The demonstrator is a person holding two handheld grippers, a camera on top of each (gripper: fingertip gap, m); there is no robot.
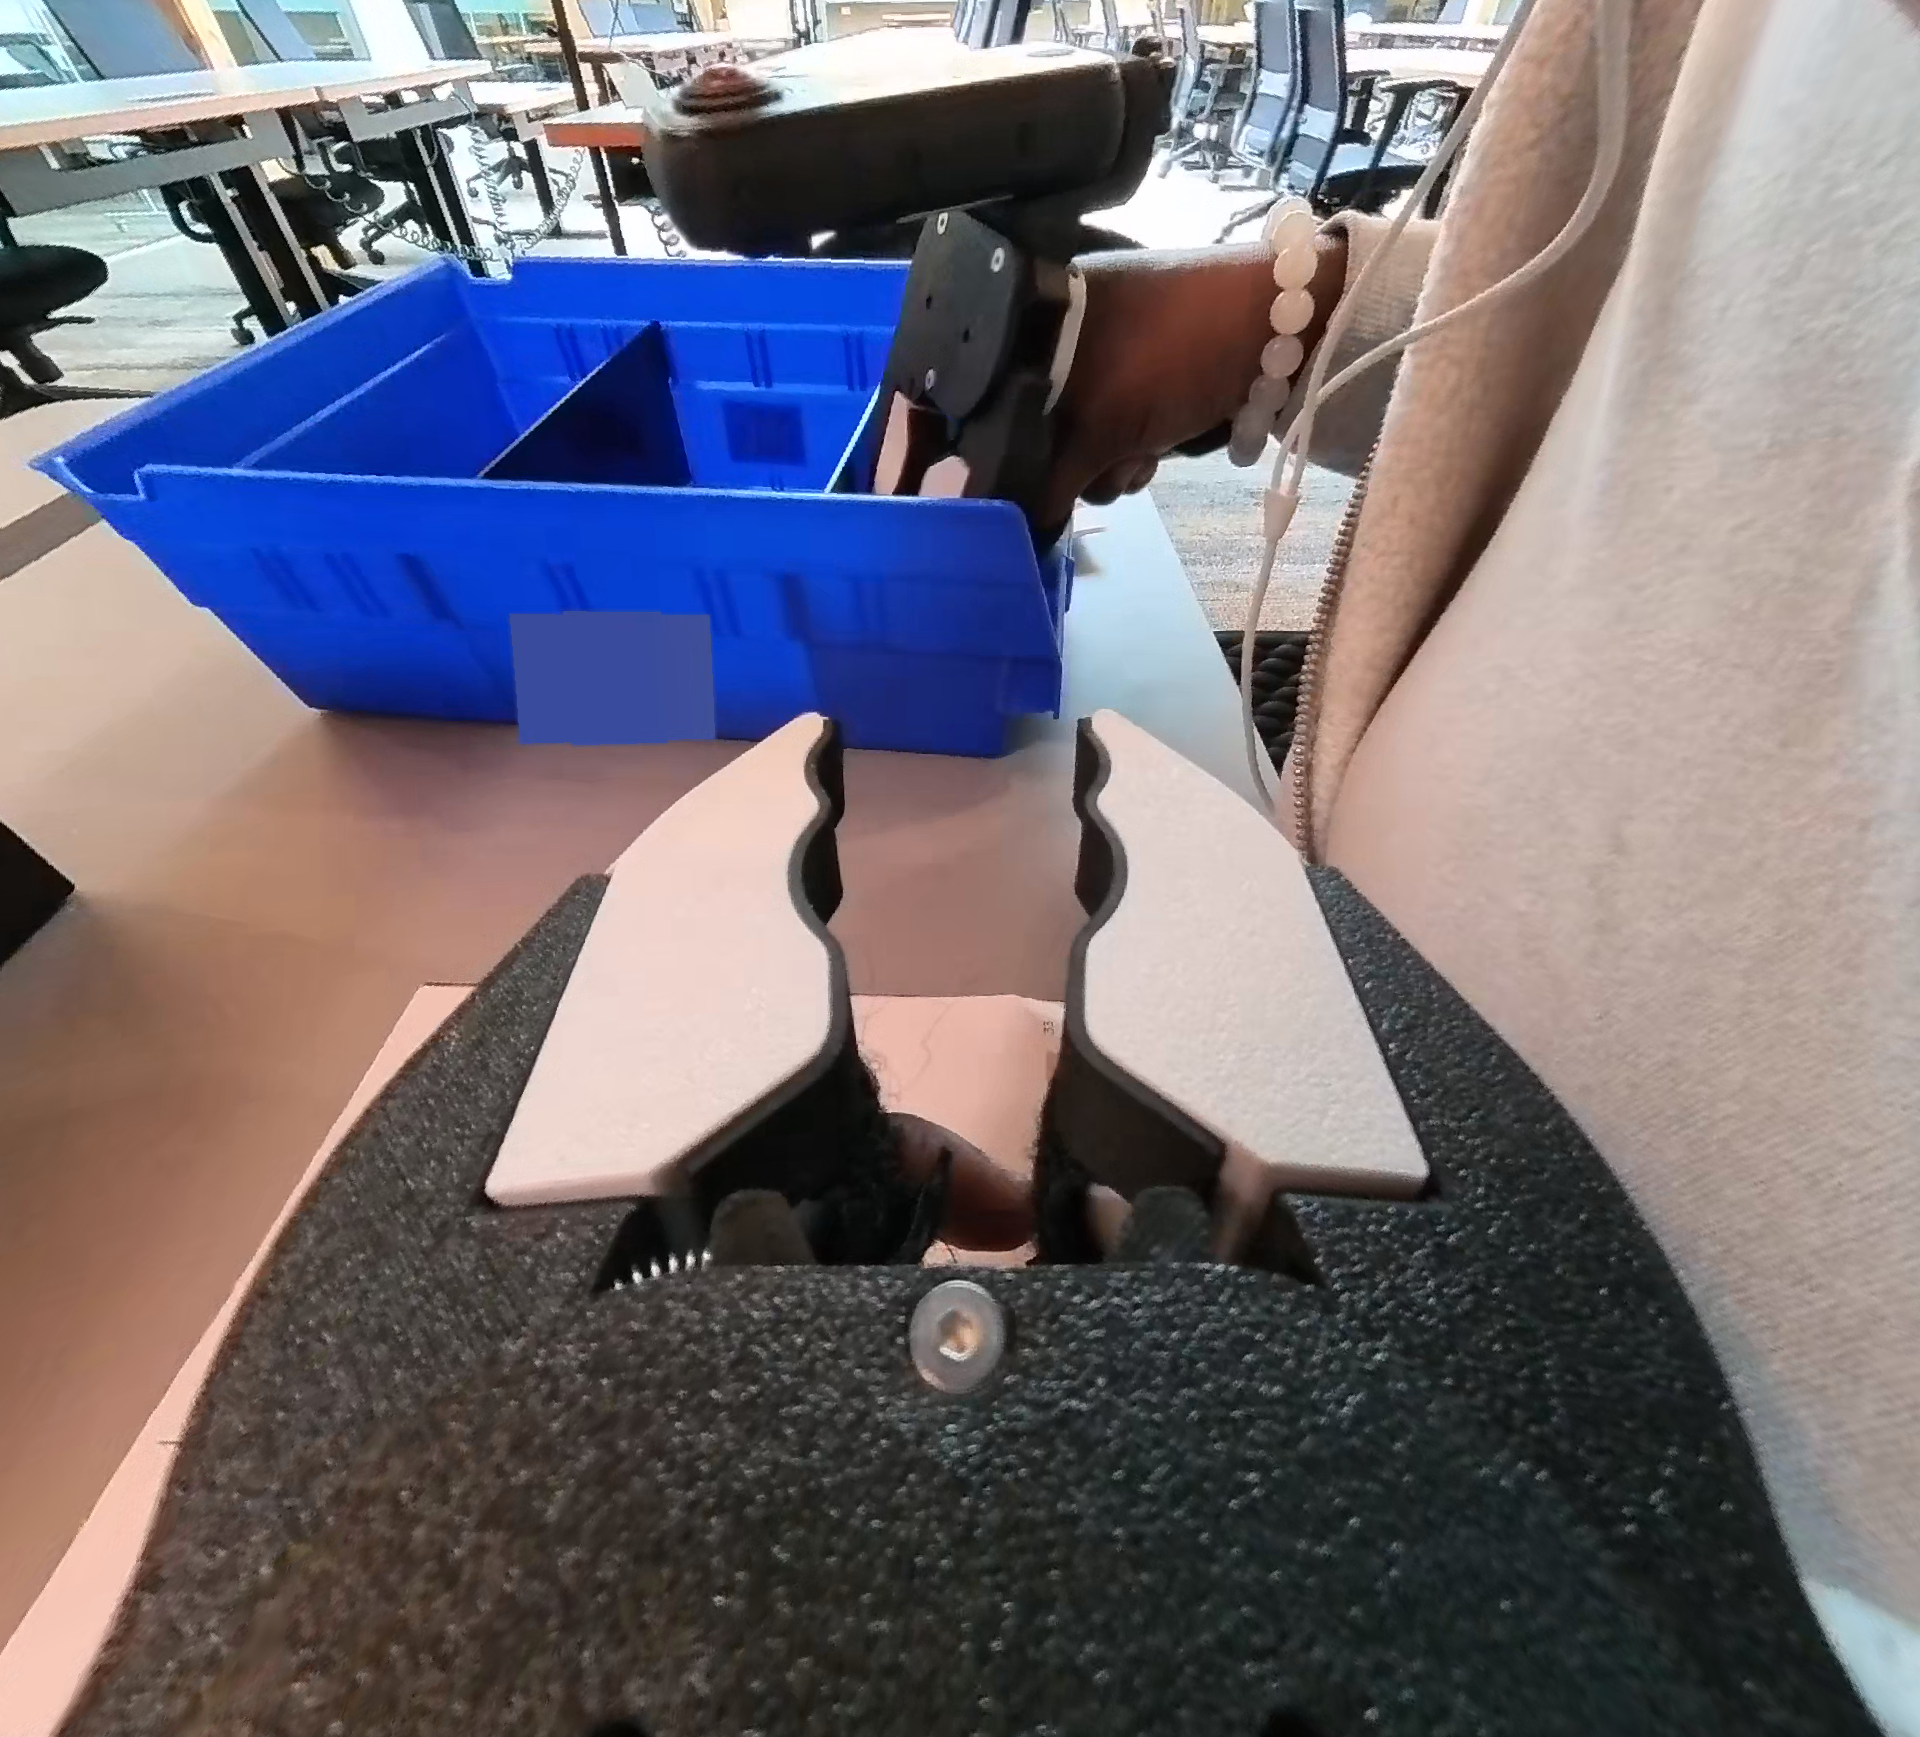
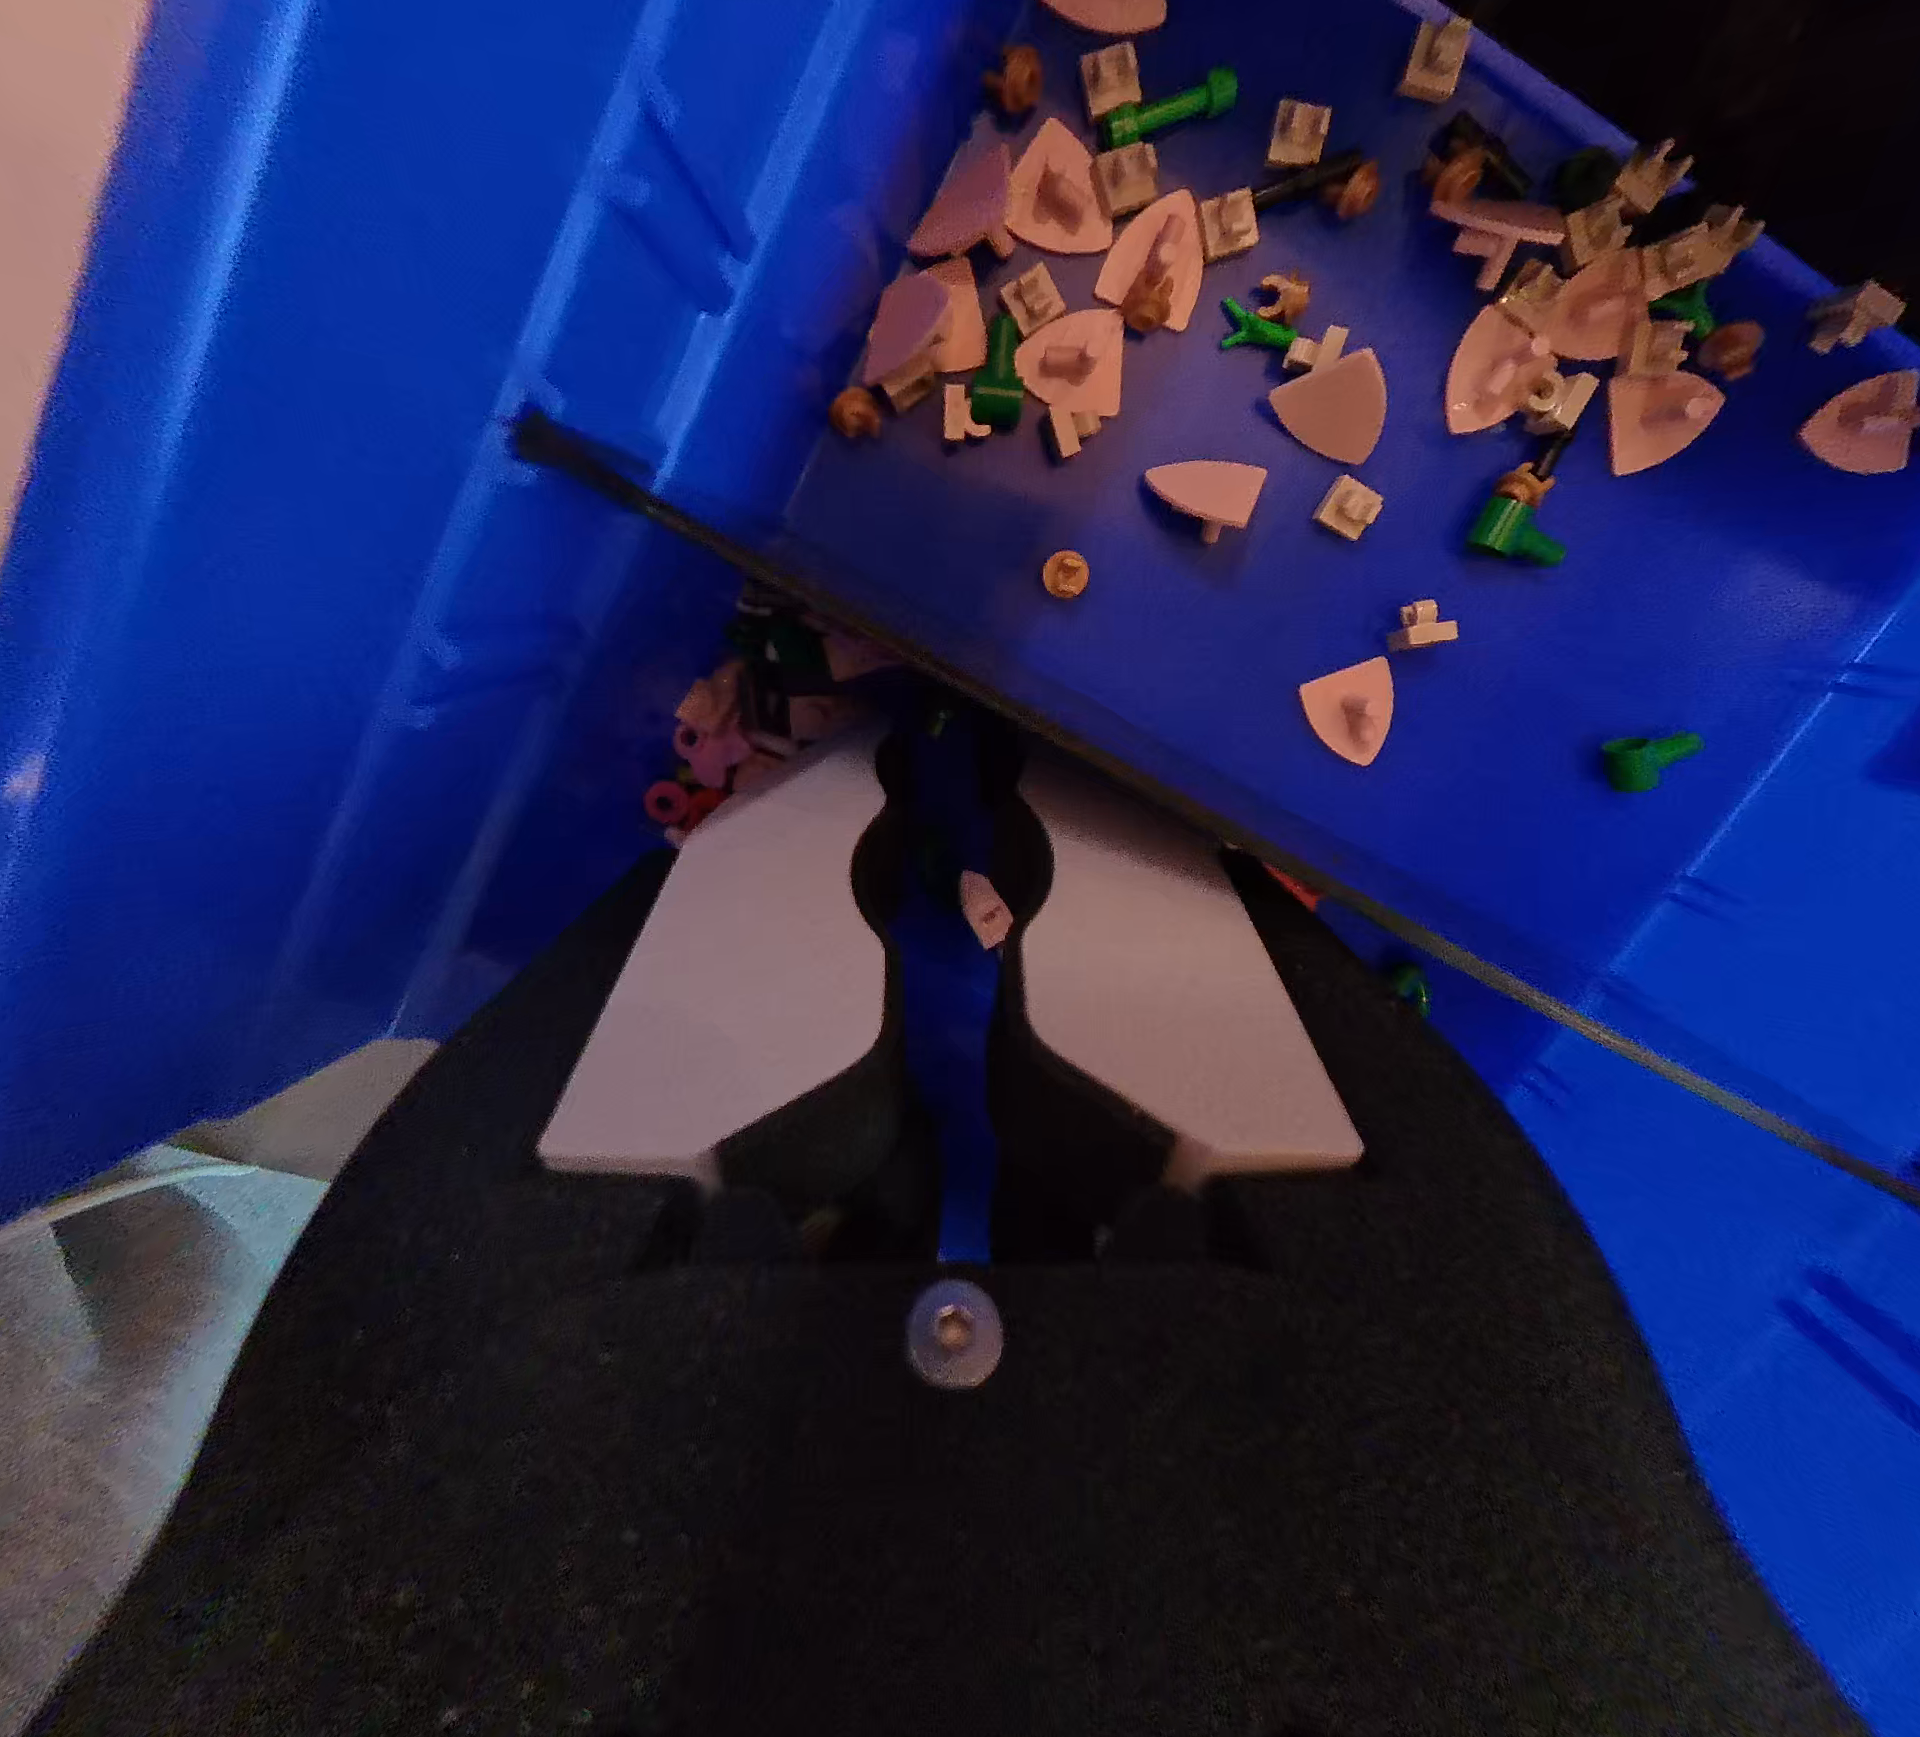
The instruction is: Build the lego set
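Inside blue bin (image 2: 436,337), right gripper (image 2: 951,757) perhaps pinching pale piece (image 2: 985,910)

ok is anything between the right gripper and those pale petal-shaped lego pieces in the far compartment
Yes. A thin dark divider panel crosses the blue plastic bin just past the right gripper. The pale petal-shaped lego pieces lie on its far side, so the gripper would probably have to lift over it. A small pale piece shows between the gripper's fingers.

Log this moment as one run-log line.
right tongs: in blue bin, nearly shut on small pale piece | left tongs: open, empty, above instruction sheet
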